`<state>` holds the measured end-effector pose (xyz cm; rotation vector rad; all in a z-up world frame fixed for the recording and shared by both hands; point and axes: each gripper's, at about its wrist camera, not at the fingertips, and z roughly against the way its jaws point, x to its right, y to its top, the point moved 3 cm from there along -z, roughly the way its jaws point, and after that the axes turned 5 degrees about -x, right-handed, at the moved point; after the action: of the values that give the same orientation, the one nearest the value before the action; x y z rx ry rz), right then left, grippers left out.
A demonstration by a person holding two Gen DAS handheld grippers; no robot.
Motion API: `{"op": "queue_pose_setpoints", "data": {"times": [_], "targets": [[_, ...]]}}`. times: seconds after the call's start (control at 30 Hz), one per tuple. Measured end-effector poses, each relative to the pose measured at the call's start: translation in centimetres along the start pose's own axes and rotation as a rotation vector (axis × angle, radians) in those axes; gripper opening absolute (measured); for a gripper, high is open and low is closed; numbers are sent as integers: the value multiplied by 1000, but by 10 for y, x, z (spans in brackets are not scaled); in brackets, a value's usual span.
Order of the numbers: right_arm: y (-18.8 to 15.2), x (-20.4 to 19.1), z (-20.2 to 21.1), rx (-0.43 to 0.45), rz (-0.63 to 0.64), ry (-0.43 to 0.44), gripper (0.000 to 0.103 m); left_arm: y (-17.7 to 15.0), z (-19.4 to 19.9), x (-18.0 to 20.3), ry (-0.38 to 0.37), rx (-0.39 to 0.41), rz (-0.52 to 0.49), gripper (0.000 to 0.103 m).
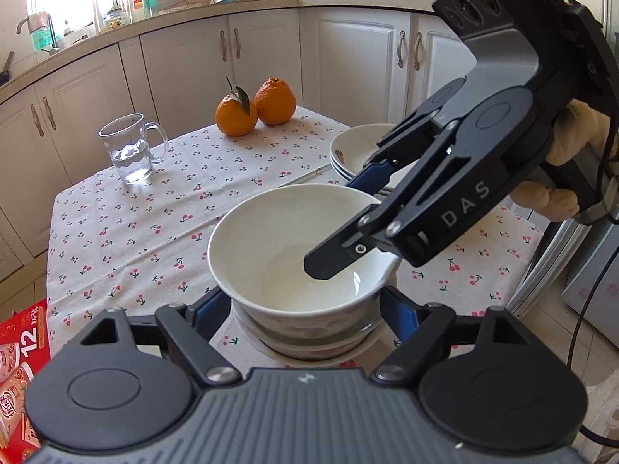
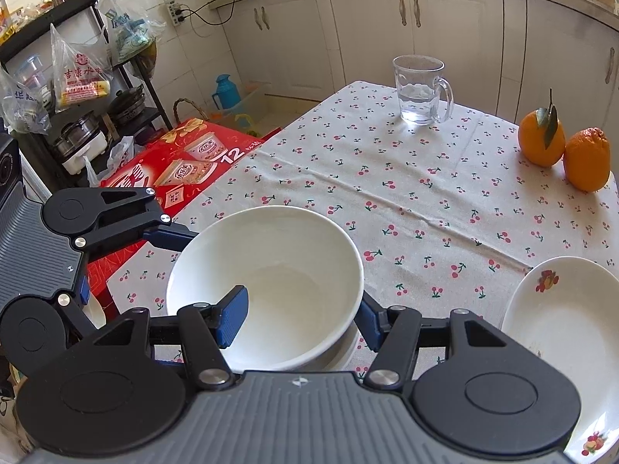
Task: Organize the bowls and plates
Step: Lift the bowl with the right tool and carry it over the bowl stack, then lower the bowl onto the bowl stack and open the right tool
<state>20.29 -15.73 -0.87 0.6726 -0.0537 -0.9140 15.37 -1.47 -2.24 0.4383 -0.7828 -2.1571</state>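
Observation:
A white bowl sits slightly tilted on top of a short stack of bowls near the table's front edge. My right gripper is shut on this top bowl's wall, with one finger inside and one outside. My left gripper straddles the lower bowls, its blue pads lying against their sides. Stacked white plates with fruit prints rest to the right. A gloved hand holds the right gripper.
A glass mug with water and two oranges stand at the far side of the cherry-print tablecloth. A red box lies beside the table's left edge. Kitchen cabinets stand beyond.

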Motion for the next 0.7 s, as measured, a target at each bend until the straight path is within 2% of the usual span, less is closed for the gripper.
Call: {"op": "queue_pose_setpoints", "data": {"times": [0.27, 0.37, 0.43, 0.5, 0.57, 0.7], "targets": [[-3, -1, -3, -1, 12, -20, 65, 0, -4, -3, -31, -8, 18, 86], [-4, -2, -4, 1, 18, -18, 68, 0, -5, -5, -43, -16, 20, 89], [-5, -2, -4, 5, 19, -16, 75, -1, -5, -7, -47, -18, 24, 91], [-6, -4, -1, 30, 35, -30, 95, -2, -3, -7, -39, -12, 19, 94], [-7, -6, 6, 65, 51, -28, 103, -3, 0, -8, -39, -8, 18, 95], [-9, -13, 20, 102, 89, -23, 103, -6, 7, -13, -44, -9, 29, 96]]}}
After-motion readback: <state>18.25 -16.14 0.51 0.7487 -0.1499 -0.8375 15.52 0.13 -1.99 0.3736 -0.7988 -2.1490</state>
